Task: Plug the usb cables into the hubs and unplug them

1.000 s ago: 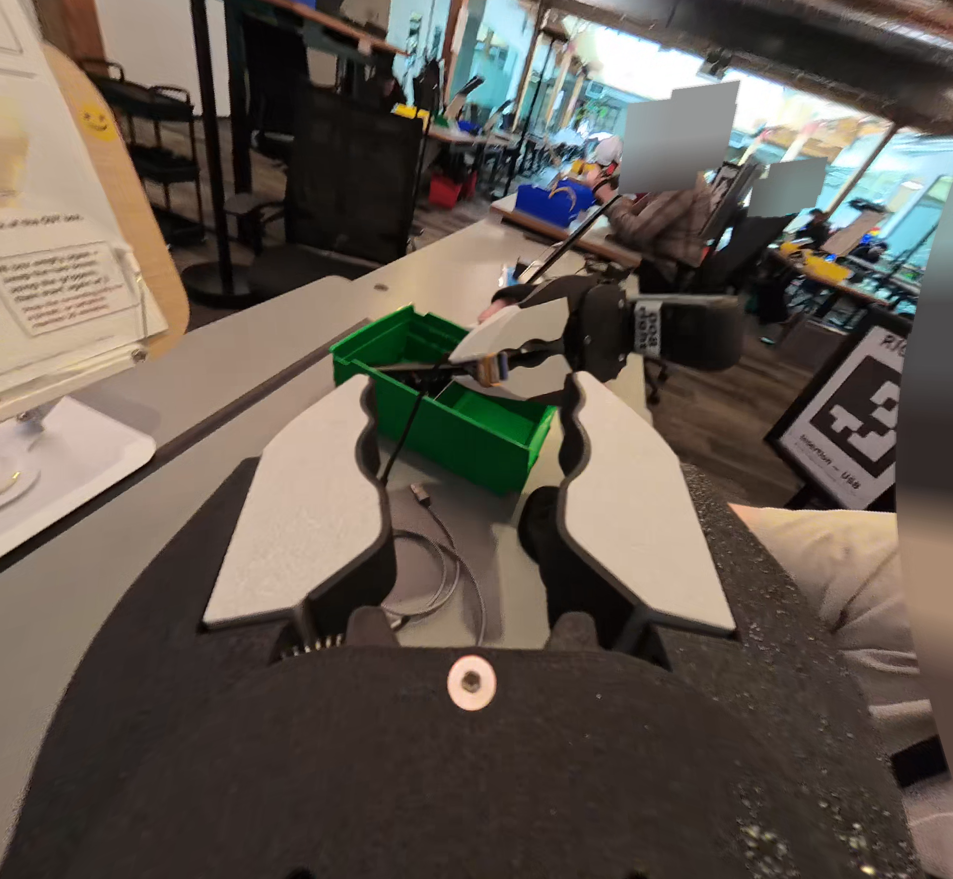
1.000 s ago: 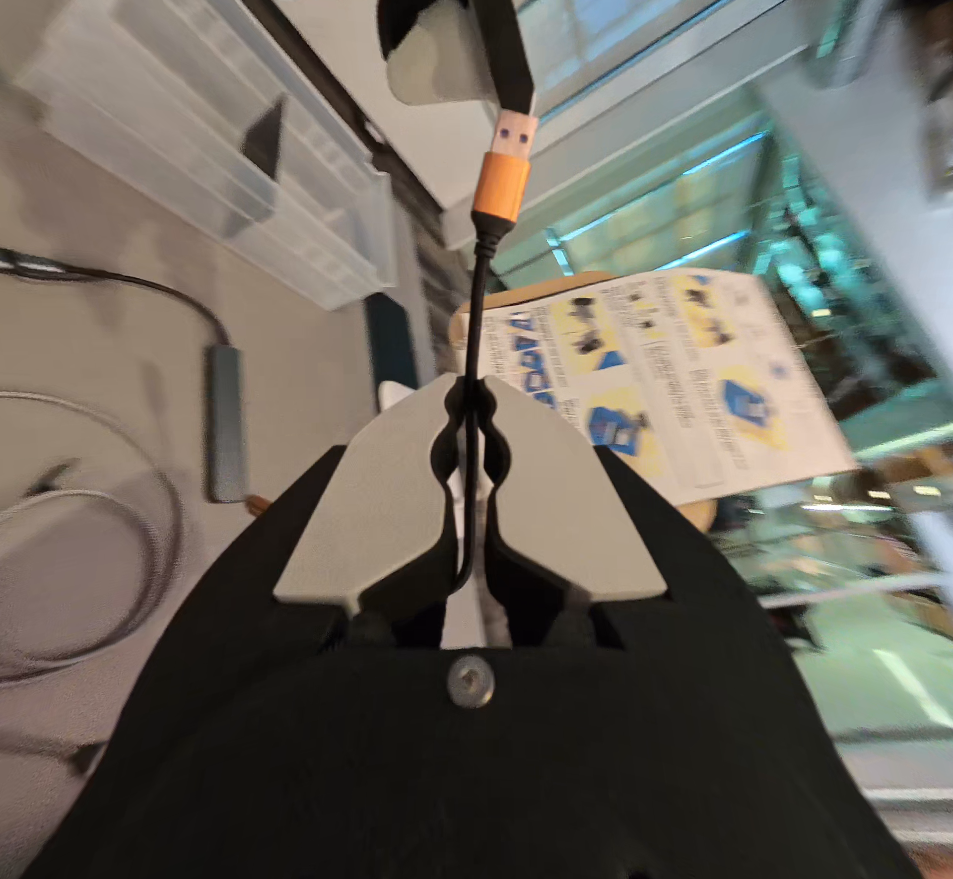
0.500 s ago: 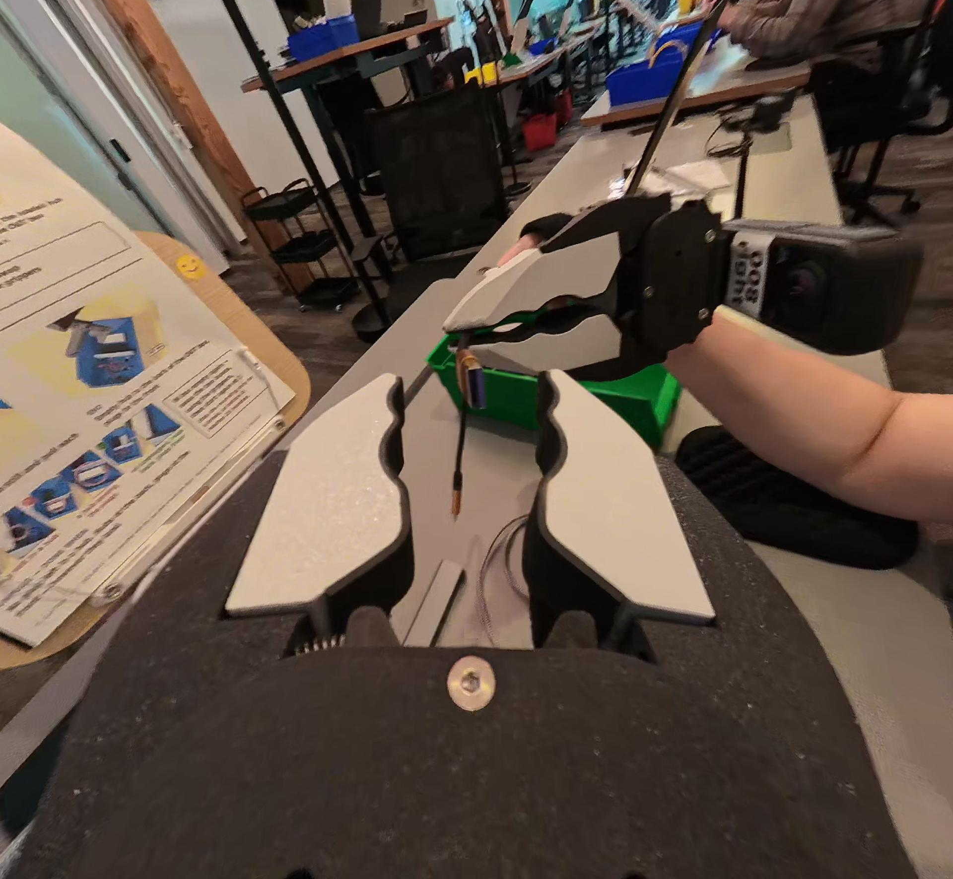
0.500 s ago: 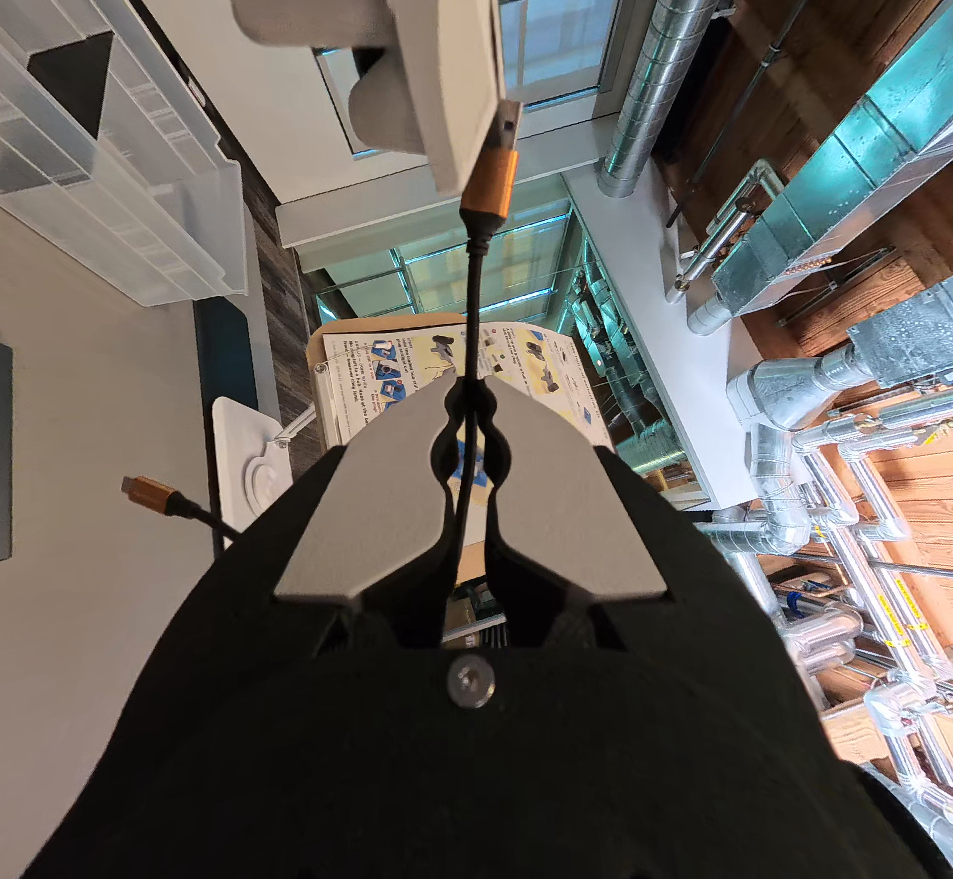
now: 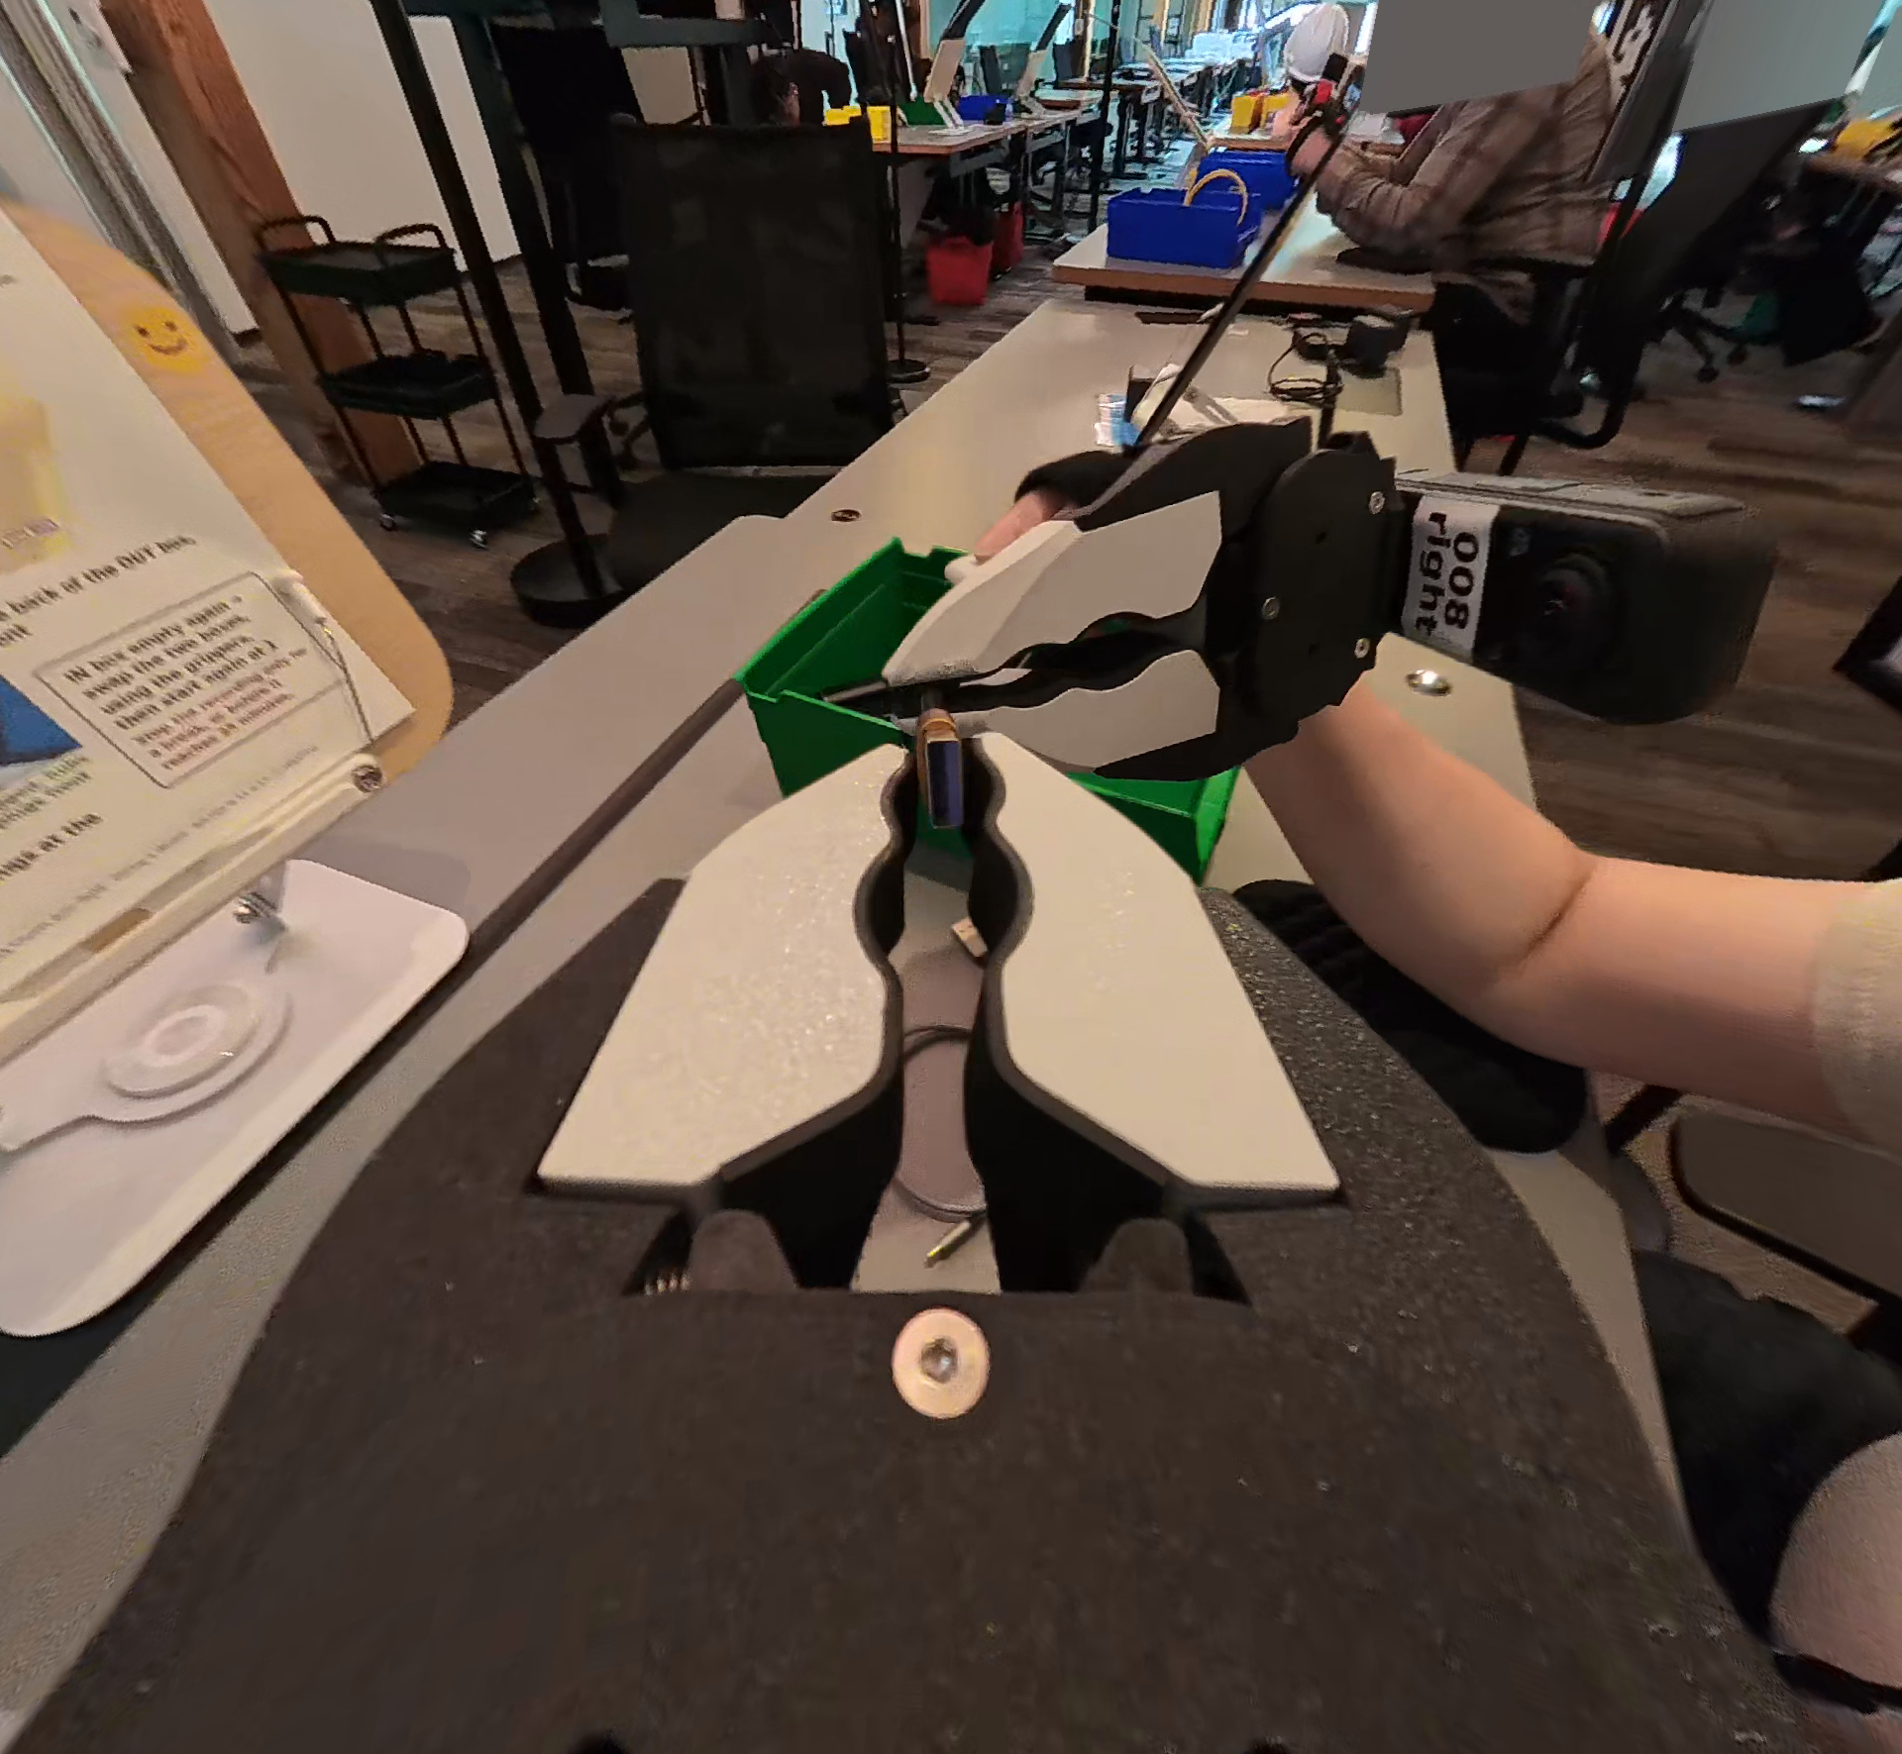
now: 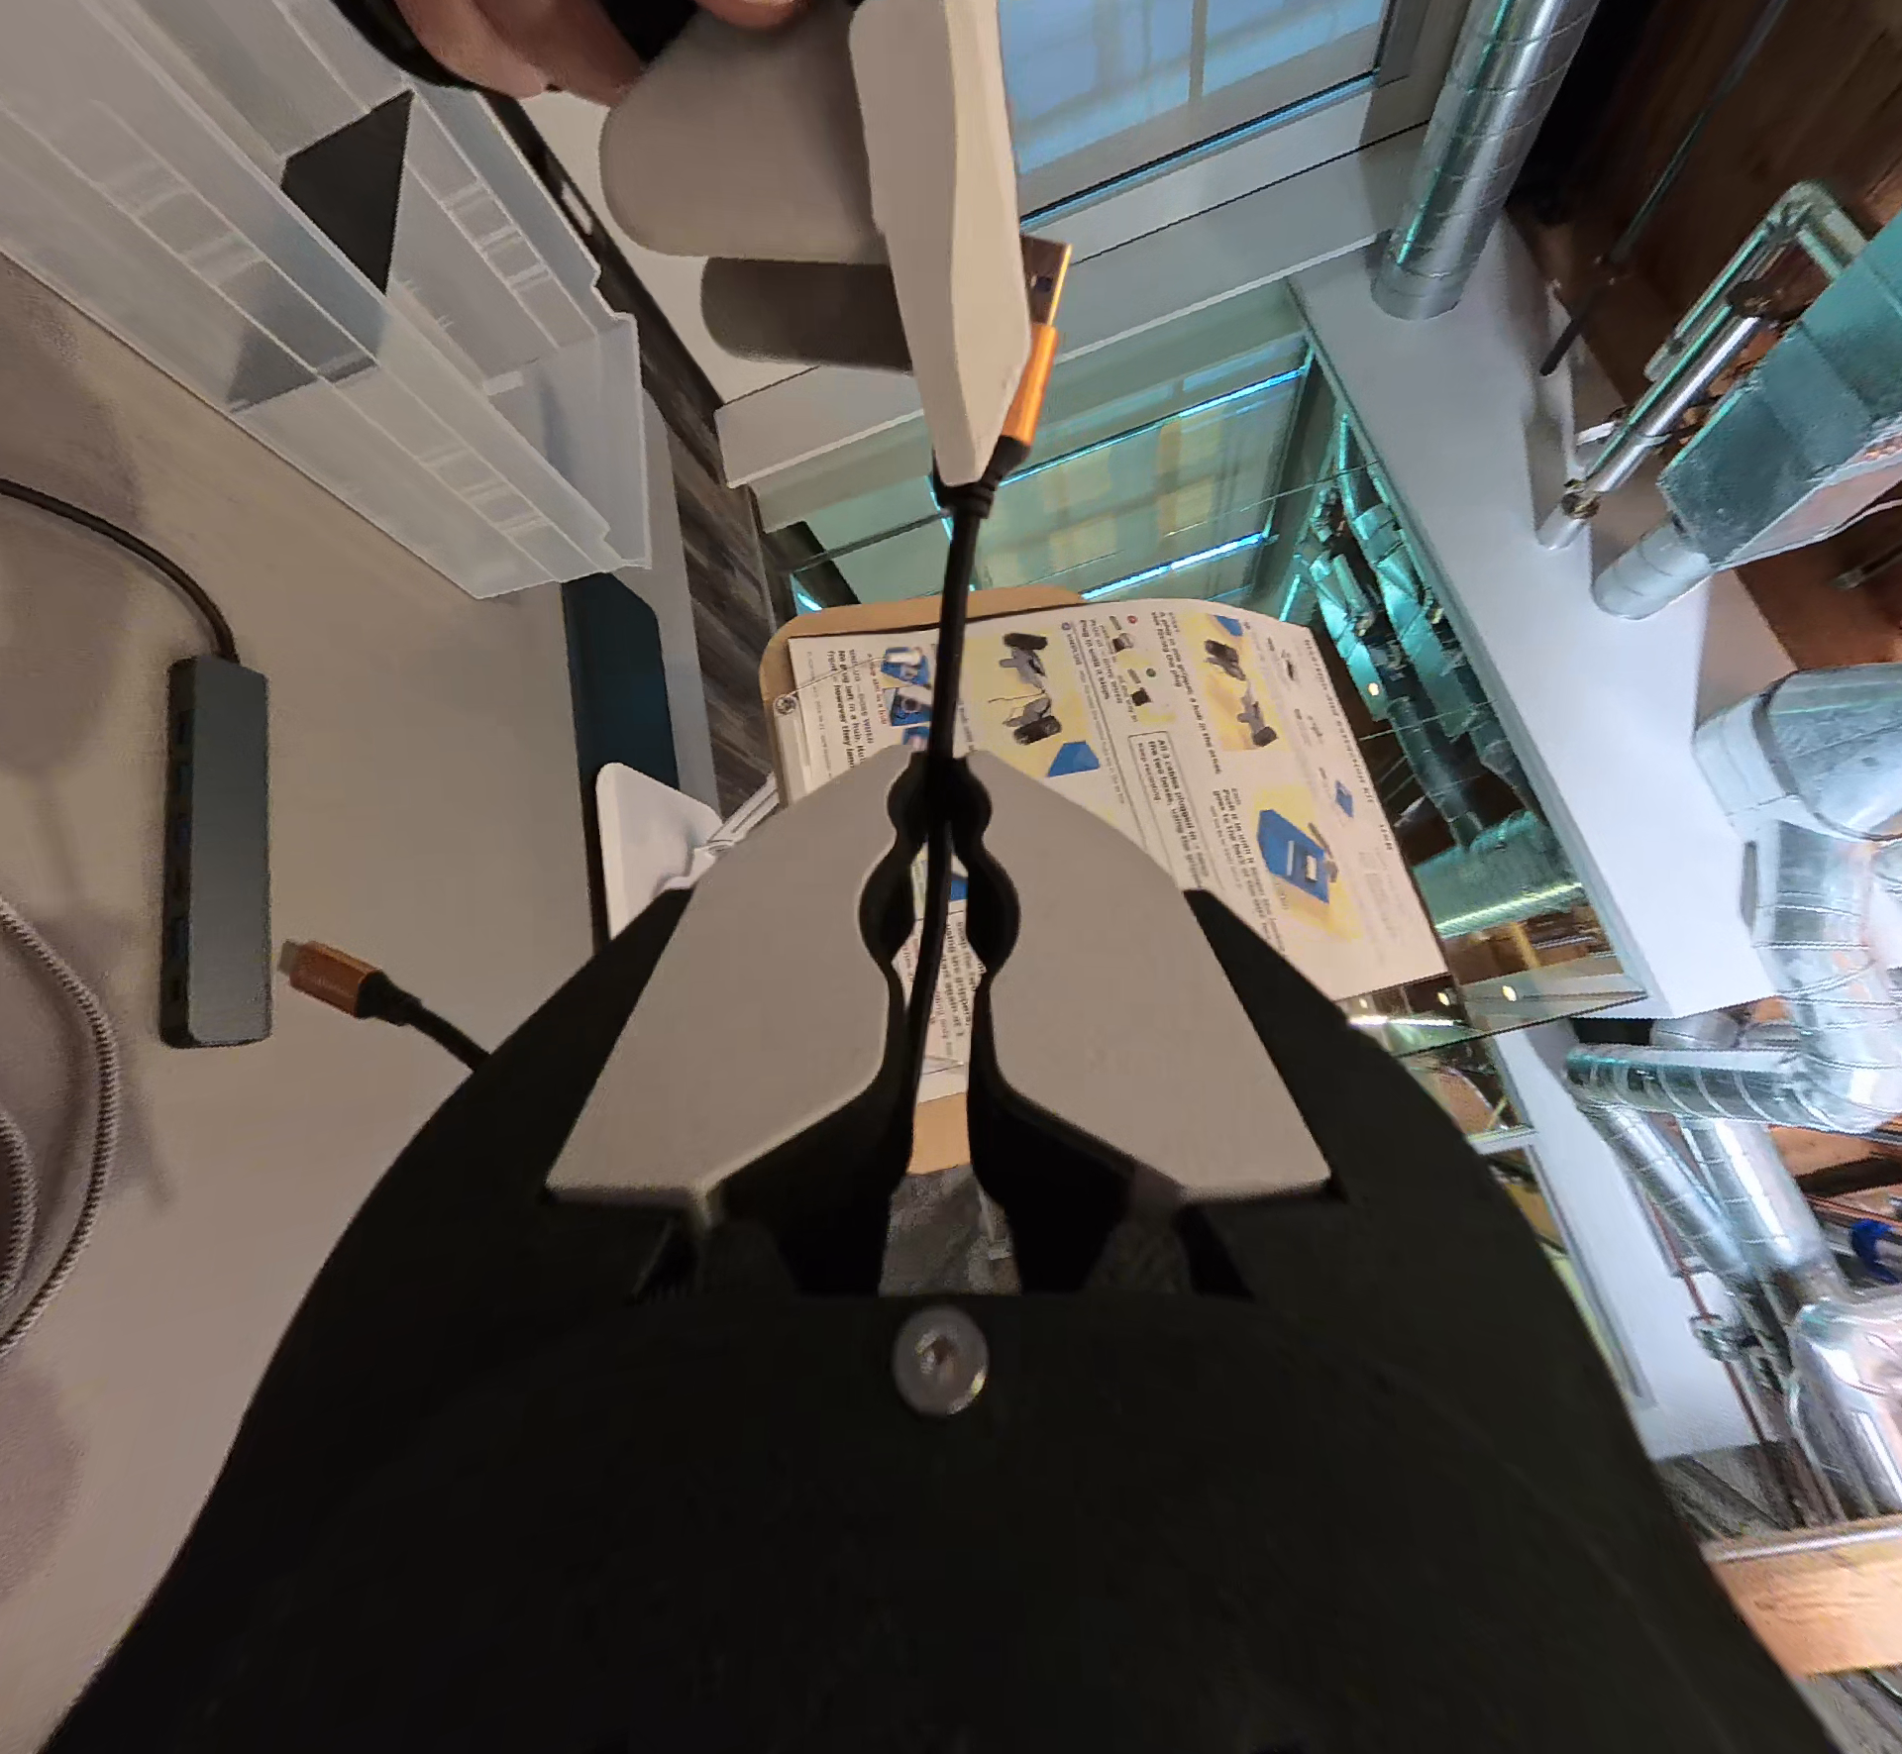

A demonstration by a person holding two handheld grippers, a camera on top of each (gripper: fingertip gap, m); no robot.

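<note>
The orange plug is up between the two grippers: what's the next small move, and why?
Probably close the left gripper firmly on the orange plug: it sits between the fingertips, clamping unclear, while the right gripper pinches its black cable.

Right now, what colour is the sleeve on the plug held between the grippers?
Orange sleeve, clearest in the right wrist view.

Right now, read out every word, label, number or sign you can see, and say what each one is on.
I don't quote writing, so here is what bears it.
White label on the camera behind the right gripper: short, legible print.
Laminated instruction sheet on a wooden board: captions and paragraphs, mostly too small or blurred.
Yellow smiley sticker on that board: no words.
</note>
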